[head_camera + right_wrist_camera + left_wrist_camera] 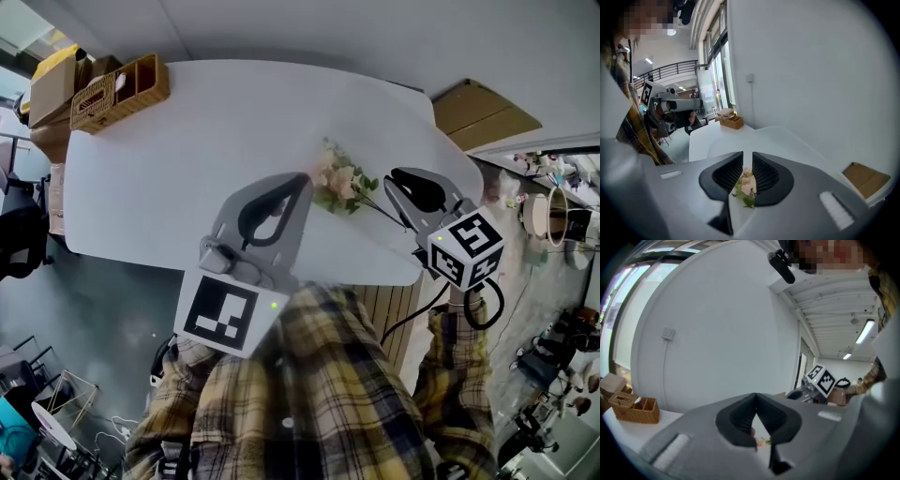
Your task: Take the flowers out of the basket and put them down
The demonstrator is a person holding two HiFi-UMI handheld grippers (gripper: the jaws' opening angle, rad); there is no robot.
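Note:
A small bunch of pale pink flowers (339, 183) with green leaves lies on the white table (187, 169) near its front edge, its stem running back towards my right gripper (387, 180). In the right gripper view the jaws stand a narrow gap apart around the flowers (746, 185), and the pads do not press on them. My left gripper (305, 178) hovers just left of the blooms, its jaws closed with nothing in them. The wicker basket (120, 92) stands at the table's far left corner, well away from both grippers.
A cardboard box (483, 112) sits off the table's far right corner. A dark chair (19, 234) stands at the left edge. Shelves with clutter (553, 216) fill the right side. The person's plaid sleeves are below.

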